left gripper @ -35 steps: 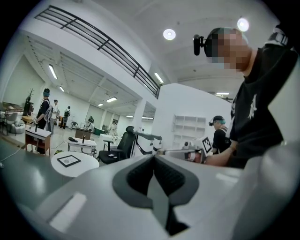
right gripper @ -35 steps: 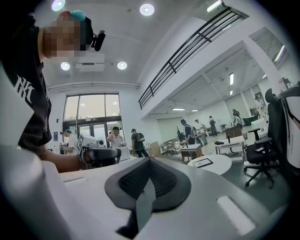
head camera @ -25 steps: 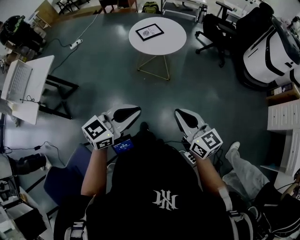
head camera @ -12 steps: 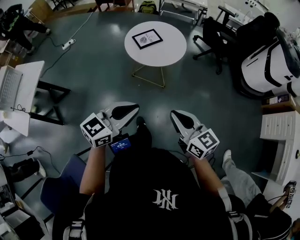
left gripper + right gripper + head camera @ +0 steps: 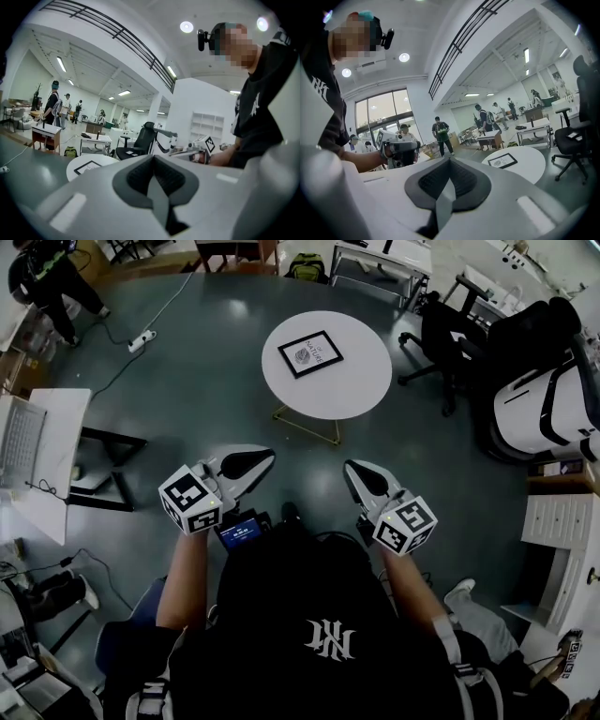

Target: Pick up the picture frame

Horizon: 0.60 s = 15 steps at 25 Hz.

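Observation:
A black picture frame (image 5: 310, 353) with a white print lies flat on the round white table (image 5: 361, 381), well ahead of me. It also shows small in the left gripper view, the frame (image 5: 87, 166), and in the right gripper view, the frame (image 5: 502, 161). My left gripper (image 5: 265, 458) and right gripper (image 5: 353, 471) are held side by side in front of my chest, both shut and holding nothing. Bare floor lies between them and the table.
A black office chair (image 5: 450, 329) stands right of the table, a white and black machine (image 5: 544, 399) further right. A white desk with a laptop (image 5: 23, 442) is at the left. A power strip (image 5: 142, 337) and cable lie on the floor. People stand far off.
The table with the frame has come nearer and shifted lower in the head view. Both grippers stay shut at the same spacing.

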Each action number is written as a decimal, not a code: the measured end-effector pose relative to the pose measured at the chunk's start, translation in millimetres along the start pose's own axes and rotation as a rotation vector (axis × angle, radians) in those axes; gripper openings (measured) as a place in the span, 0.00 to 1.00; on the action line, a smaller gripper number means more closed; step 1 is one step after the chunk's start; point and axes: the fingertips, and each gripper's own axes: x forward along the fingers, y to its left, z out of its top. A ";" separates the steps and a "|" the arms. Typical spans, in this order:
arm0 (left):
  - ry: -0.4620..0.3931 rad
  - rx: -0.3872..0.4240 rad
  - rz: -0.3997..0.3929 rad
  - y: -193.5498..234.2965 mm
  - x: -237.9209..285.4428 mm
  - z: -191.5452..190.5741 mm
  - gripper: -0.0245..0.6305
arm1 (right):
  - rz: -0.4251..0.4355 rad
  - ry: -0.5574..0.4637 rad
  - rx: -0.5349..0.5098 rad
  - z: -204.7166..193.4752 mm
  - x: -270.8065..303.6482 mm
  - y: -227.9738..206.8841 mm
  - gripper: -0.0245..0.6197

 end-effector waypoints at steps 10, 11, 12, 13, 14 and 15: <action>0.031 -0.067 0.040 82.3 11.0 -6.1 0.04 | -0.031 0.001 0.044 19.1 70.6 -60.0 0.04; 0.038 -0.077 0.040 89.9 13.5 -8.4 0.04 | -0.035 -0.001 0.046 21.6 76.8 -65.4 0.04; 0.044 -0.085 0.041 97.6 17.1 -9.5 0.04 | -0.037 -0.003 0.047 24.5 82.7 -71.4 0.04; 0.049 -0.092 0.043 105.2 22.5 -9.2 0.04 | -0.039 -0.005 0.047 27.8 88.0 -78.5 0.04; 0.052 -0.097 0.043 112.2 29.7 -7.7 0.04 | -0.040 -0.005 0.045 31.2 92.7 -87.0 0.04; 0.054 -0.098 0.043 118.4 38.2 -5.4 0.04 | -0.040 -0.003 0.044 34.0 96.7 -96.6 0.04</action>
